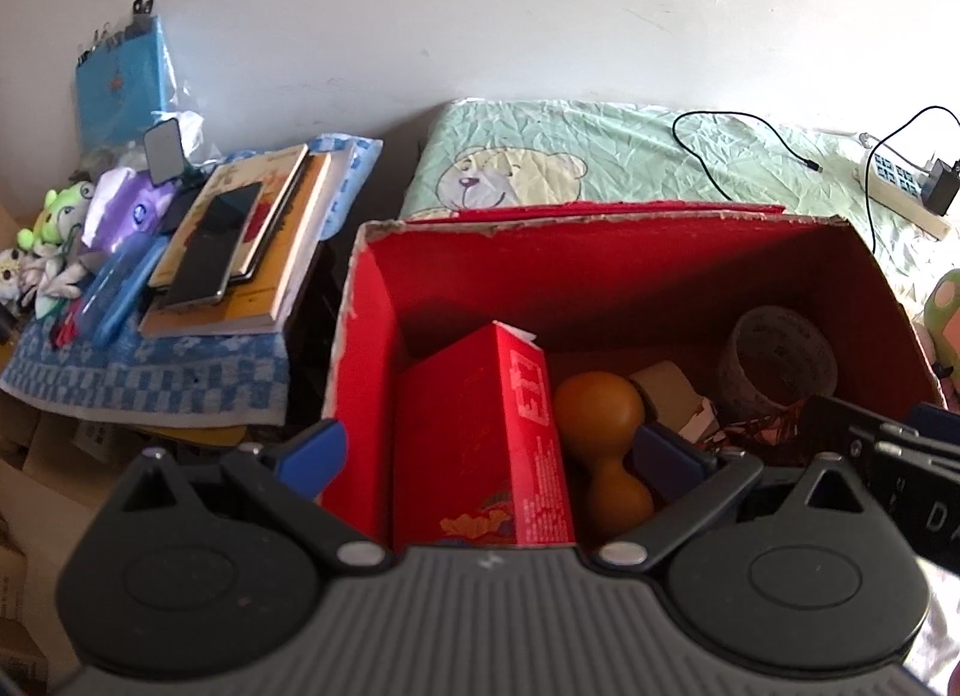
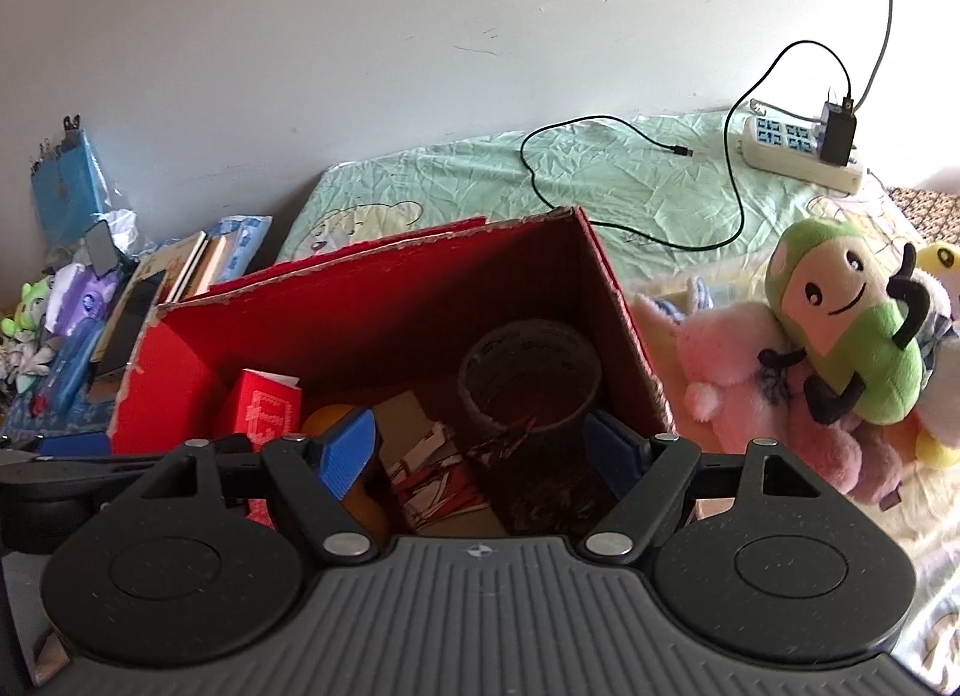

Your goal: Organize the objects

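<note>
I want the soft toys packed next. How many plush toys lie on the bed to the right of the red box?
3 show: a green plush on top, a pink plush under it, and a yellow one cut off by the frame's edge. More may lie out of view.

Red box (image 1: 600, 270), orange dumbbell (image 1: 600, 426), blue-white checked towel (image 1: 150, 372), pale green bear-print sheet (image 1: 600, 156), green-and-cream plush (image 2: 846, 318).

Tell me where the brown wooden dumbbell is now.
In the left wrist view, the brown dumbbell lies inside the red box, just right of the upright red carton.
</note>
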`<state>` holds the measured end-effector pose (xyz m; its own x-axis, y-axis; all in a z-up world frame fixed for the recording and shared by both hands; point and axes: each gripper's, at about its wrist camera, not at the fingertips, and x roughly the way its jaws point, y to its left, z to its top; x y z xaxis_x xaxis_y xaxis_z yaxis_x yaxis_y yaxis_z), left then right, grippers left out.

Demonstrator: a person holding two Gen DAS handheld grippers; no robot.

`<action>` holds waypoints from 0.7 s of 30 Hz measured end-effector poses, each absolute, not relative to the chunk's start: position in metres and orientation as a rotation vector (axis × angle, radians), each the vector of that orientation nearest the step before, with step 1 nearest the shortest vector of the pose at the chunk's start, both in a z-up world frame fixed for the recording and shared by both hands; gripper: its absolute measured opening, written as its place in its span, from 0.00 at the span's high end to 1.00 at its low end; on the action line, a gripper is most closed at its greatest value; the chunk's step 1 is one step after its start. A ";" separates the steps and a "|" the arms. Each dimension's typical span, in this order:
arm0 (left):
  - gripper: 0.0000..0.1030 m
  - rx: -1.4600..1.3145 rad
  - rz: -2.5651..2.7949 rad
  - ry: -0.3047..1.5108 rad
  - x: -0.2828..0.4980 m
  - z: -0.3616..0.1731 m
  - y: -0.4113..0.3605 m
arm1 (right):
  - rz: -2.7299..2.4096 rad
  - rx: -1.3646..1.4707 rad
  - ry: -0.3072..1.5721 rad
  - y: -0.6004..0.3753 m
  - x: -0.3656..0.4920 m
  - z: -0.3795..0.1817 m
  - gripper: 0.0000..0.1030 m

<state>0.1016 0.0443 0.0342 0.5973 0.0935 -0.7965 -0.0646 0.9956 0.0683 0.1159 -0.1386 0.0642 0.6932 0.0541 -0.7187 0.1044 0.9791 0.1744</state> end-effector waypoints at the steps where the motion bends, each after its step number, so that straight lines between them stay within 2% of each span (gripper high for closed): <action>1: 0.01 0.037 0.096 0.924 0.103 0.033 0.045 | -0.034 0.201 0.809 -0.139 0.118 0.063 0.23; 7: 0.01 0.016 0.083 0.931 0.109 0.027 0.049 | -0.025 0.201 0.843 -0.139 0.125 0.056 0.28; 21: 0.01 0.028 0.087 0.957 0.110 0.019 0.041 | -0.026 0.230 0.851 -0.149 0.126 0.051 0.28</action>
<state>0.1097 0.0415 0.0189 0.5731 0.0868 -0.8149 -0.0616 0.9961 0.0628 0.1265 -0.1487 0.0514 0.6608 0.0693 -0.7474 0.1141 0.9749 0.1913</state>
